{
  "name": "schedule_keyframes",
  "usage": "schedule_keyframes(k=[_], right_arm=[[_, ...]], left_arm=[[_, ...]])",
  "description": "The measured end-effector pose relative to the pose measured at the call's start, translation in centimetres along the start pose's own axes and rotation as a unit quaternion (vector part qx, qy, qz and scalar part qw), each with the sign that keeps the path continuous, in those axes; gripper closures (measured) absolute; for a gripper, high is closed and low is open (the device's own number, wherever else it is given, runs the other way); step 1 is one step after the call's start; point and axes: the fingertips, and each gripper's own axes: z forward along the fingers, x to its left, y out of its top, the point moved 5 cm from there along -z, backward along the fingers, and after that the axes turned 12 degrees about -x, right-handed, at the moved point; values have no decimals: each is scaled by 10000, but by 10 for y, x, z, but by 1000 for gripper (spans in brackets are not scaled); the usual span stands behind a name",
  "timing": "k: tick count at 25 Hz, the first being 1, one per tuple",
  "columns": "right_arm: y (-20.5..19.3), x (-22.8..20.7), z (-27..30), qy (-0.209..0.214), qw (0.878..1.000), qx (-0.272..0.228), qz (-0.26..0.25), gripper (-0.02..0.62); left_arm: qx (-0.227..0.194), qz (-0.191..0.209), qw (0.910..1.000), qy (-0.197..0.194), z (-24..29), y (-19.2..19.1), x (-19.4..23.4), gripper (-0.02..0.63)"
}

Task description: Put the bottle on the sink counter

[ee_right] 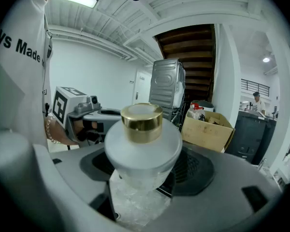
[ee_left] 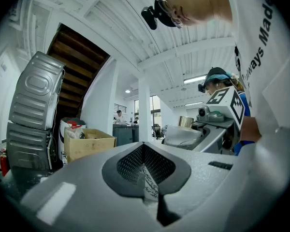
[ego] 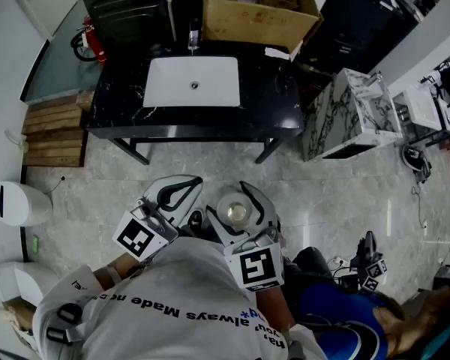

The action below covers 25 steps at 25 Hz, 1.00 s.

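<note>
A frosted bottle (ego: pixel 236 212) with a gold cap stands upright between the jaws of my right gripper (ego: pixel 240 198), which is shut on it. In the right gripper view the bottle (ee_right: pixel 142 144) fills the middle, its body pressed between the pads of the right gripper (ee_right: pixel 145 187). My left gripper (ego: pixel 186 186) hangs just to the left of it, jaws shut with nothing between them; the left gripper view shows the left gripper (ee_left: pixel 147 178) with its pads meeting. The black sink counter (ego: pixel 274 103) with a white basin (ego: pixel 193 81) lies well ahead across the floor.
A faucet (ego: pixel 193 36) and an open cardboard box (ego: pixel 259 10) stand at the counter's back. A marble-patterned cabinet (ego: pixel 345 115) is to its right, wooden slats (ego: pixel 54 130) to its left. A white bin (ego: pixel 19 203) sits at the far left. Another person is at the lower right.
</note>
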Motion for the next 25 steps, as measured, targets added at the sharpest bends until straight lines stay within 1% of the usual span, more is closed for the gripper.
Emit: schedule_keyframes(k=[4, 11, 15, 18, 21, 25], right_arm=[[0, 2, 6, 37, 9999, 121, -4, 261], [4, 9, 25, 108, 9999, 124, -24, 261], [8, 13, 43, 104, 9998, 177, -20, 261], [11, 18, 57, 40, 9999, 115, -39, 261], [16, 20, 67, 32, 9995, 307, -46, 261], [17, 15, 80, -31, 9992, 391, -19, 261]], left_arm=[[42, -31, 10000, 33, -4, -4, 8, 603], [-47, -81, 10000, 14, -9, -3, 24, 604], [-26, -132, 9999, -47, -15, -2, 39, 604], [10, -216, 9997, -119, -22, -3, 52, 604], [35, -213, 9996, -154, -27, -7, 66, 604], [32, -246, 9996, -162, -24, -9, 81, 604]])
